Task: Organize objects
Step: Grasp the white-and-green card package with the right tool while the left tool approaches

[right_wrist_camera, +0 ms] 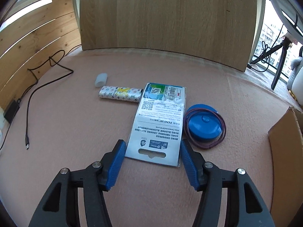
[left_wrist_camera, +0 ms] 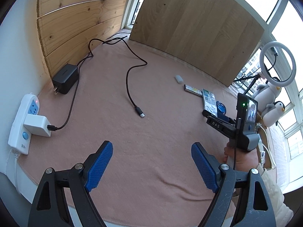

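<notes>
A flat retail package (right_wrist_camera: pixel 160 119) with QR codes lies on the pink cloth (right_wrist_camera: pixel 75 132). My right gripper (right_wrist_camera: pixel 153 147) is open, its blue pads on either side of the package's near end. Right of it sits a blue round disc (right_wrist_camera: pixel 203 125) ringed by a purple cord (right_wrist_camera: pixel 223 132). Behind lie a patterned stick-shaped pack (right_wrist_camera: pixel 119 94) and a small white cap (right_wrist_camera: pixel 101 79). My left gripper (left_wrist_camera: pixel 151 151) is open over bare cloth. In the left wrist view the package (left_wrist_camera: pixel 209 100), pack (left_wrist_camera: pixel 192 89) and cap (left_wrist_camera: pixel 179 78) lie far right, near the right gripper's body (left_wrist_camera: pixel 240 124).
A black cable (left_wrist_camera: pixel 132 71) snakes across the cloth from a white plug (left_wrist_camera: pixel 37 124) in a power strip (left_wrist_camera: pixel 20 124). A black adapter (left_wrist_camera: pixel 65 78) lies by the plank wall (left_wrist_camera: pixel 75 28). A wooden board (right_wrist_camera: pixel 166 19) stands behind. A cardboard box (right_wrist_camera: pixel 284 147), plush toys (left_wrist_camera: pixel 270 102) and ring light (left_wrist_camera: pixel 277 66) are right.
</notes>
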`<state>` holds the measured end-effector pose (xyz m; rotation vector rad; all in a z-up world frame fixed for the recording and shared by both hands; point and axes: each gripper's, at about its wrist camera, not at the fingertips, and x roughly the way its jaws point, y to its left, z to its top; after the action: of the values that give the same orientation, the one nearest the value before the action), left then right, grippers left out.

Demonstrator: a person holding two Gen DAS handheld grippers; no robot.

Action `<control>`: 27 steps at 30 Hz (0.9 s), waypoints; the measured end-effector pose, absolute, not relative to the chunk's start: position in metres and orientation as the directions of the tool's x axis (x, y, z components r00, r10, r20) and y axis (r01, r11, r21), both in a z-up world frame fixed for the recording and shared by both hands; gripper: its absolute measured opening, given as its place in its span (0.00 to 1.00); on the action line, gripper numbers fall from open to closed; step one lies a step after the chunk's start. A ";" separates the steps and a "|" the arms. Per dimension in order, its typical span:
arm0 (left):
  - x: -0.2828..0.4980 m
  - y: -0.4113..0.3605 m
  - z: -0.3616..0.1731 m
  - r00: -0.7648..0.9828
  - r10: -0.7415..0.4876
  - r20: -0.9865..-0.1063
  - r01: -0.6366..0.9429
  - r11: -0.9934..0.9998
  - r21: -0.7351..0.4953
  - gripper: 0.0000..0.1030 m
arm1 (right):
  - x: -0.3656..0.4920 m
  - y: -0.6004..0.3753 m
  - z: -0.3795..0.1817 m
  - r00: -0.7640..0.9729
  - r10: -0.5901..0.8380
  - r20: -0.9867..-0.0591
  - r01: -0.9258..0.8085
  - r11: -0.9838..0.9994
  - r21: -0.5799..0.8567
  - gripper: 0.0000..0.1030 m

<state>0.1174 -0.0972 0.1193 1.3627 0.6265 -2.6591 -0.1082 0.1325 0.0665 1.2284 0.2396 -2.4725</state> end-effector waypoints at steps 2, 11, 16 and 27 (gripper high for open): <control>0.116 -0.093 0.120 -0.598 0.116 -0.793 0.255 -0.911 -0.325 0.85 | -0.098 0.134 0.067 -0.545 -0.259 -0.797 0.415 -0.910 0.012 0.53; 0.084 -0.055 0.118 -0.581 0.188 -0.792 0.181 -0.919 -0.351 0.85 | -0.008 0.140 0.068 -0.487 -0.338 -0.805 0.543 -0.840 0.024 0.53; 0.061 -0.024 0.093 -0.508 0.226 -0.831 0.147 -0.928 -0.342 0.85 | 0.053 0.135 0.069 -0.461 -0.368 -0.808 0.601 -0.799 0.021 0.53; 0.027 0.029 0.037 -0.332 0.248 -0.910 0.090 -0.952 -0.292 0.85 | 0.097 0.136 0.068 -0.492 -0.377 -0.785 0.625 -0.780 -0.017 0.53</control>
<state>0.0266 0.0286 0.0369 1.8677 0.4751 -2.6047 0.0973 0.1358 0.0679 1.0884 0.4042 -2.2633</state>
